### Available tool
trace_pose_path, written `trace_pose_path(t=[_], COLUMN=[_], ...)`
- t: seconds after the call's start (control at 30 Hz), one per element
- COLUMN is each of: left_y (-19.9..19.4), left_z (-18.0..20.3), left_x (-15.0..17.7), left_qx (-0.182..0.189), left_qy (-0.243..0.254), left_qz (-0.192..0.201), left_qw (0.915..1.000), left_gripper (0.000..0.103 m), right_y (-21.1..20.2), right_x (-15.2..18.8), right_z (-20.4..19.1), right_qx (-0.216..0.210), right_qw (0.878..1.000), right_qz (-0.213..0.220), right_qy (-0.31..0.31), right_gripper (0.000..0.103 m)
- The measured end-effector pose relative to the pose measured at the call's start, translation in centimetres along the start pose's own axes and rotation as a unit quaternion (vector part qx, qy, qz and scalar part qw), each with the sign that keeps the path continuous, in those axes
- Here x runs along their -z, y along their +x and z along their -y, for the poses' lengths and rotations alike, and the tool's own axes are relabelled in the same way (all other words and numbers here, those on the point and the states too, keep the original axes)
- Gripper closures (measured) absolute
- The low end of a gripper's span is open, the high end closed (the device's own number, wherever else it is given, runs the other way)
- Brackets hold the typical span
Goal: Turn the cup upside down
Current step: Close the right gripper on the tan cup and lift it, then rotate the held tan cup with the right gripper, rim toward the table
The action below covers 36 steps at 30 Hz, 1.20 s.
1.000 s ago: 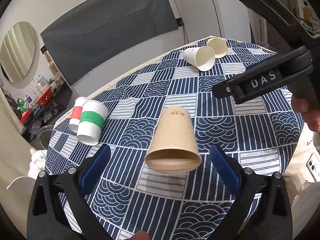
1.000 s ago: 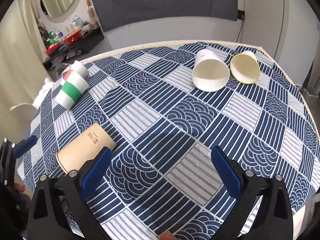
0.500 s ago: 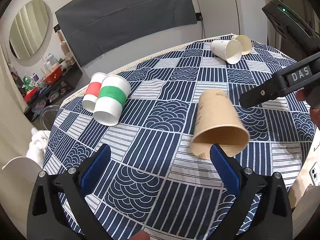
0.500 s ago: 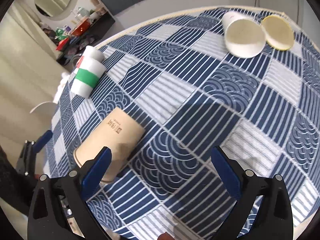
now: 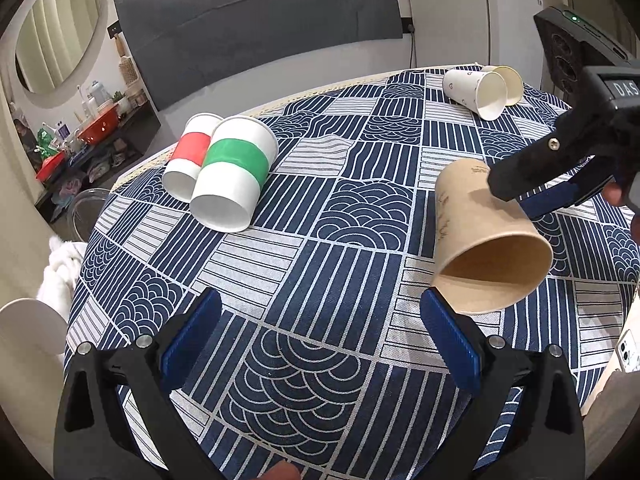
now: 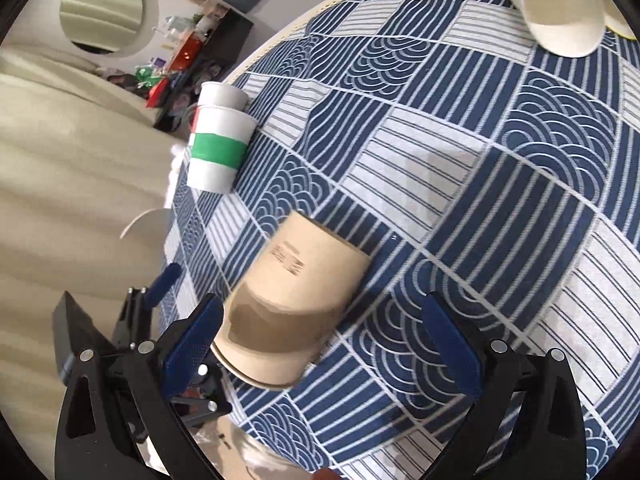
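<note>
A tan paper cup (image 5: 480,240) lies on its side on the blue patterned tablecloth (image 5: 320,272), its mouth toward my left gripper. It also shows in the right wrist view (image 6: 296,304). My left gripper (image 5: 320,344) is open and empty, with the cup just beyond its right finger. My right gripper (image 6: 320,344) is open, and the cup lies between its fingers, close to the left one. From the left wrist view the right gripper (image 5: 560,176) hangs over the cup's base end.
A green-banded cup (image 5: 234,178) and a red-banded cup (image 5: 188,160) lie side by side at the table's left. A white cup (image 5: 476,92) and a yellowish cup (image 5: 508,82) lie at the far right. The table edge (image 5: 132,168) runs behind them.
My left gripper has drawn back and left, so the tan cup now sits to its right. My right gripper has come down toward the cup, which now lies between its fingers.
</note>
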<state>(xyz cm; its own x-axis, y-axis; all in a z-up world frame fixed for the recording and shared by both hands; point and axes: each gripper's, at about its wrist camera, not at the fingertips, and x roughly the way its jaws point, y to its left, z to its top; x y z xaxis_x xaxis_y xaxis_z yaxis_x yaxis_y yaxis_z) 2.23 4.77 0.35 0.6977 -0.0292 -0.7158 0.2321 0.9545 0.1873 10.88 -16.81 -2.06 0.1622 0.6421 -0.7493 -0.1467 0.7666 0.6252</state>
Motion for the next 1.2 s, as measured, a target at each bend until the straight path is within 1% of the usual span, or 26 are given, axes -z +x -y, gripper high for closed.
trace_pose_path(t=[0.1, 0.17, 0.2, 0.23, 0.27, 0.3, 0.43, 0.57, 0.73, 0.83, 0.97, 1.2], left_y=[-0.1, -0.1, -0.1, -0.1, -0.2, -0.3, -0.6, -0.6, 0.1, 0.7, 1.8, 3.4], left_z=[0.1, 0.1, 0.1, 0.2, 0.2, 0.2, 0.3, 0.5, 1.1, 1.4, 1.8, 2.3], left_x=[-0.1, -0.1, -0.2, -0.2, -0.3, -0.4, -0.7, -1.2, -1.9, -2.5, -3.6, -5.7], left_qx=[-0.001, 0.001, 0.000, 0.000, 0.001, 0.002, 0.003, 0.008, 0.013, 0.017, 0.019, 0.019], left_qy=[0.007, 0.010, 0.012, 0.012, 0.012, 0.012, 0.010, 0.007, 0.006, 0.007, 0.009, 0.007], left_qz=[0.002, 0.001, 0.000, 0.001, 0.002, 0.004, 0.010, 0.011, 0.008, 0.004, -0.004, -0.010], left_qw=[1.0000, 0.9999, 0.9999, 0.9999, 0.9999, 0.9999, 0.9999, 0.9999, 0.9999, 0.9998, 0.9998, 0.9997], left_gripper=[0.006, 0.006, 0.006, 0.006, 0.006, 0.006, 0.006, 0.006, 0.006, 0.006, 0.006, 0.006], right_y=[1.0, 1.3, 1.5, 1.5, 1.6, 1.8, 1.4, -0.4, -2.6, -3.7, -4.7, -5.5], right_x=[-0.5, -0.8, -1.0, -1.2, -1.4, -1.6, -1.6, -1.5, -1.7, -2.0, -2.6, -4.1], right_z=[-0.3, -0.3, -0.3, -0.2, -0.1, 0.0, 0.1, 0.0, -0.1, -0.2, -0.1, -0.2], right_qx=[-0.009, -0.013, -0.016, -0.021, -0.020, -0.027, -0.028, -0.025, -0.008, 0.015, 0.030, 0.064], right_qw=[1.000, 1.000, 1.000, 1.000, 1.000, 0.999, 1.000, 0.999, 0.997, 0.993, 0.987, 0.969], right_qz=[-0.008, -0.005, -0.006, -0.005, -0.006, -0.009, -0.006, 0.016, 0.058, 0.091, 0.124, 0.177], right_qy=[0.005, 0.008, 0.012, 0.017, 0.018, 0.020, 0.005, -0.012, -0.043, -0.072, -0.100, -0.158], right_gripper=[0.007, 0.008, 0.011, 0.037, 0.045, 0.044, 0.045, 0.045, 0.046, 0.046, 0.046, 0.046])
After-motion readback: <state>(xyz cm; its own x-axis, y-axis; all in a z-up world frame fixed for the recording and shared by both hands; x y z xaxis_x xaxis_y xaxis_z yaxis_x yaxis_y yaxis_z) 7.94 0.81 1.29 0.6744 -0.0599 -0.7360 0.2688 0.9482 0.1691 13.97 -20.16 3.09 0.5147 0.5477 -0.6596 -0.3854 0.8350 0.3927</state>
